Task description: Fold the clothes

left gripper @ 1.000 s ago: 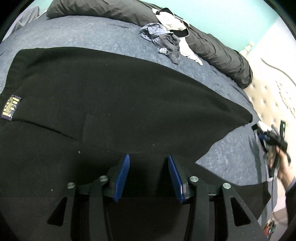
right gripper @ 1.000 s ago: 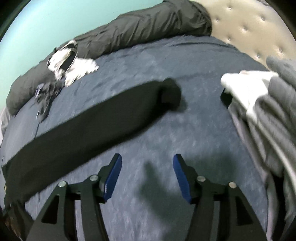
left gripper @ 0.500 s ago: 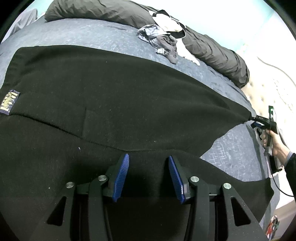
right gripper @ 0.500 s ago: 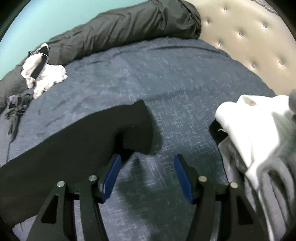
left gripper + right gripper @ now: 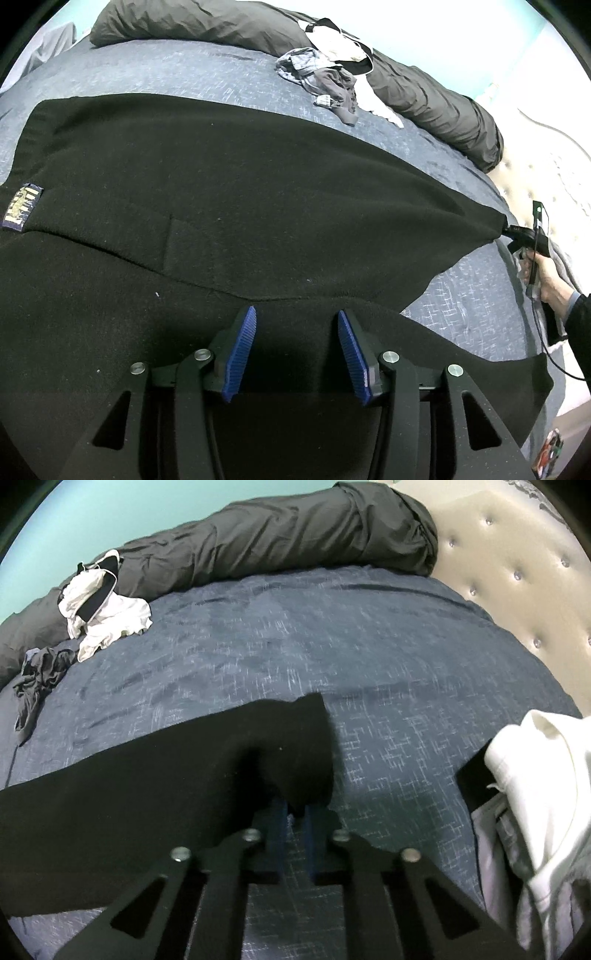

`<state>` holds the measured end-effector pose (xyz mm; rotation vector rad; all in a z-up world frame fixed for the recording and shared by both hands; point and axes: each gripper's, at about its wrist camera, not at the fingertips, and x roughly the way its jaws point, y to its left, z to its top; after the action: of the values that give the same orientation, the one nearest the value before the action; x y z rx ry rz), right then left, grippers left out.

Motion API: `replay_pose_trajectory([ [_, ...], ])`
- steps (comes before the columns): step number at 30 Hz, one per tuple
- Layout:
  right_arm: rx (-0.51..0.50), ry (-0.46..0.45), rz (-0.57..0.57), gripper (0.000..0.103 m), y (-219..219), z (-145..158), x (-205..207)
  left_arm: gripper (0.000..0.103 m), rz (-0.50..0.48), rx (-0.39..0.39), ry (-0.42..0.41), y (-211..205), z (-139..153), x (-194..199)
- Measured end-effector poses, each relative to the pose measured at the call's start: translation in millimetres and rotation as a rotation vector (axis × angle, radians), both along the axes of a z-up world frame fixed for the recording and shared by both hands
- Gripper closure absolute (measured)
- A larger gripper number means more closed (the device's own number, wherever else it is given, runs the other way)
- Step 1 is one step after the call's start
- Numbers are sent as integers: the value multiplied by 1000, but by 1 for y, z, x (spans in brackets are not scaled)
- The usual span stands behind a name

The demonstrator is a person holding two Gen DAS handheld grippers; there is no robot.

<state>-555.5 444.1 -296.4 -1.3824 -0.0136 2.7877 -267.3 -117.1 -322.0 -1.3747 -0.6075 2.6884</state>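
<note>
While black trousers (image 5: 229,192) lie flat across the bed (image 5: 369,657) | right gripper (image 5: 293,821) jaws pinched on a leg's hem (image 5: 306,746), likely to draw it taut | left gripper (image 5: 297,350) jaws wide, empty above the fabric

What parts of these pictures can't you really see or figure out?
- Left wrist view: the small label on the black garment is too small to read.
- Right wrist view: the right tongs are shut on the garment's sleeve end; the cloth covers their tips.
- Right wrist view: the white and grey clothes pile is cut off by the picture's edge.
- Left wrist view: the bed under the garment is hidden.
</note>
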Motion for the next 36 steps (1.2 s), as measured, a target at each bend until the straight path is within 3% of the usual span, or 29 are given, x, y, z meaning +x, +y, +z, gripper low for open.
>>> replay_pose_trajectory([
  [4,20,37,-19,99,10,10,8,53,-3,4,0,-1,1,1],
  [6,76,36,-16,99,16,15,9,53,-4,11,-1,-2,1,0],
  [13,226,-51,5,98,20,3,11,53,0,20,-1,-2,1,0],
  [15,261,-78,-20,91,20,-1,11,53,-1,18,-1,-2,1,0],
  [17,329,-89,-82,91,25,-2,14,53,-1,17,0,-2,1,0],
  [21,294,-37,-78,91,26,14,27,53,-1,14,1,-1,1,0],
  [26,153,41,75,88,-12,33,38,52,0,8,1,0,1,1],
  [30,59,-5,173,88,-54,17,40,52,-3,-2,-3,0,0,-1],
  [34,85,-98,205,88,-84,-16,39,50,-5,-5,-2,2,0,-1],
  [36,98,-91,177,87,-90,-14,44,50,-7,-1,-3,1,1,-1],
])
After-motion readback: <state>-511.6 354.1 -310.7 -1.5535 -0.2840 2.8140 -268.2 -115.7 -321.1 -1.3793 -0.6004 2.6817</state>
